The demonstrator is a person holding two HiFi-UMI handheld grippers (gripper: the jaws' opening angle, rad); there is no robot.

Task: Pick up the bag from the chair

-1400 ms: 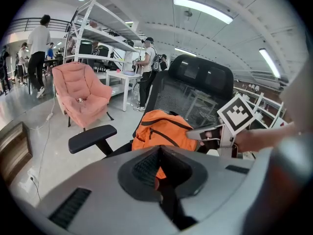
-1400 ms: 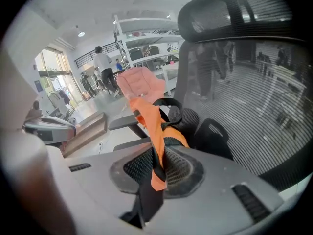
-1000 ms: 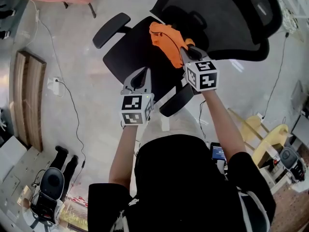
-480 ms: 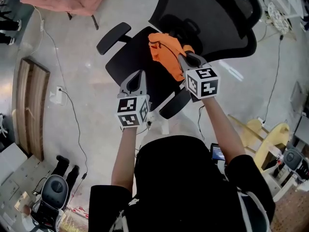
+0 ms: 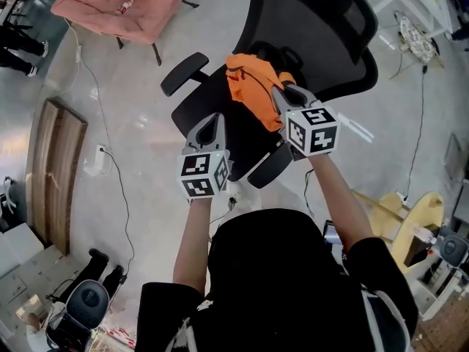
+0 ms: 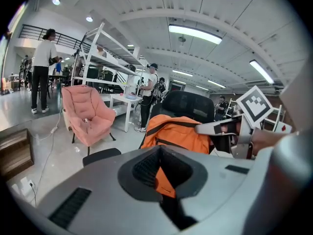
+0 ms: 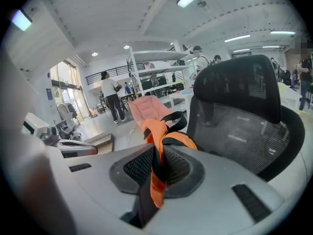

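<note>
An orange bag point(image 5: 250, 86) with black straps sits bunched over the seat of a black office chair point(image 5: 207, 94). My right gripper point(image 5: 282, 96) is shut on the bag's near edge. In the right gripper view, orange fabric and a black strap point(image 7: 157, 131) run between the closed jaws of the right gripper point(image 7: 157, 163). My left gripper point(image 5: 212, 125) hovers over the seat's front edge, left of the bag and apart from it, shut and holding nothing. In the left gripper view the bag point(image 6: 176, 130) shows beyond the left gripper point(image 6: 161, 155), with the right gripper point(image 6: 215, 128) reaching in.
The chair's mesh backrest point(image 5: 315, 28) rises behind the bag, with armrests at left point(image 5: 185, 73) and right point(image 5: 270, 166). A pink armchair point(image 5: 121, 6) stands at the far left. A wooden bench point(image 5: 55, 174) and floor cables lie to the left. People stand by shelving in the background point(image 6: 44, 72).
My right gripper stays shut on the bag, which now looks bunched a little higher over the seat. Both grippers keep their spacing while the view has drifted over the chair.
</note>
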